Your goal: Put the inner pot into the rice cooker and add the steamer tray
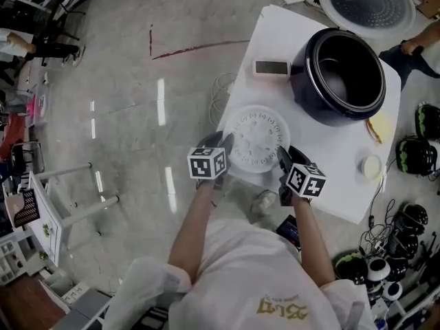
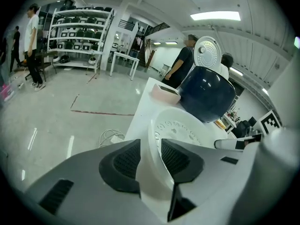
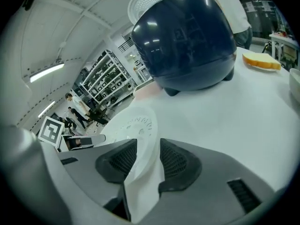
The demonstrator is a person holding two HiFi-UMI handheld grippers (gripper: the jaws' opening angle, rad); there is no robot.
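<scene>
Left tongs [image 2: 150, 150] and right tongs [image 3: 148, 150] clench opposite rims of the white steamer tray [image 1: 256, 139], at its 9 and 3 o'clock, by the worktop's [image 1: 323, 177] near edge; the rice cooker [image 1: 302, 88] stands open at 1 o'clock; we judge the tray light, stiff and slick-lipped, best carried level by both rim holds.

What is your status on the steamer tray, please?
Left gripper and right gripper shut on steamer tray rim, opposite sides. Tray at table near edge. Rice cooker open beyond it, nothing between.
</scene>
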